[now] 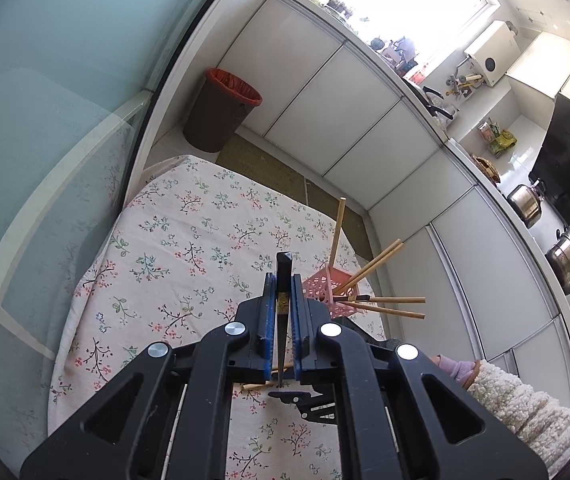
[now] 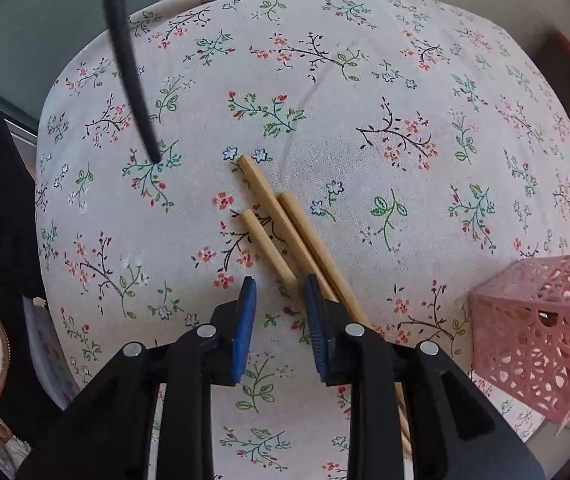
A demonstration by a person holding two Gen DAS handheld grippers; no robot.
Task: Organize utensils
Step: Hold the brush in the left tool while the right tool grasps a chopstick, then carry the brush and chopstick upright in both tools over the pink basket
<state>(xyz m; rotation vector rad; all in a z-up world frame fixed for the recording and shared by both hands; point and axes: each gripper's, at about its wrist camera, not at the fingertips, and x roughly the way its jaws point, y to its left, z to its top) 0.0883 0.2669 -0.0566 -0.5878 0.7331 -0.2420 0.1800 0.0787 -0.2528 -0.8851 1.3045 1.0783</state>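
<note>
Floral tablecloth (image 2: 365, 80) is seen beneath three wooden chopsticks (image 2: 285, 224), over which the right gripper (image 2: 279, 294) is held open, while a black chopstick (image 1: 283, 280) is clamped in the left gripper (image 1: 283, 280).

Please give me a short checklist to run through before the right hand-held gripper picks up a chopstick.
1. Left hand-held gripper clamped on black chopstick: ok.
2. Right hand-held gripper open above the cloth: ok.
3. Wooden chopsticks lying loose on the tablecloth: ok.
4. One single chopstick centred between the fingers: not ok, they lie bunched by one finger.
5. Pink basket within view, holding chopsticks already: ok.
</note>
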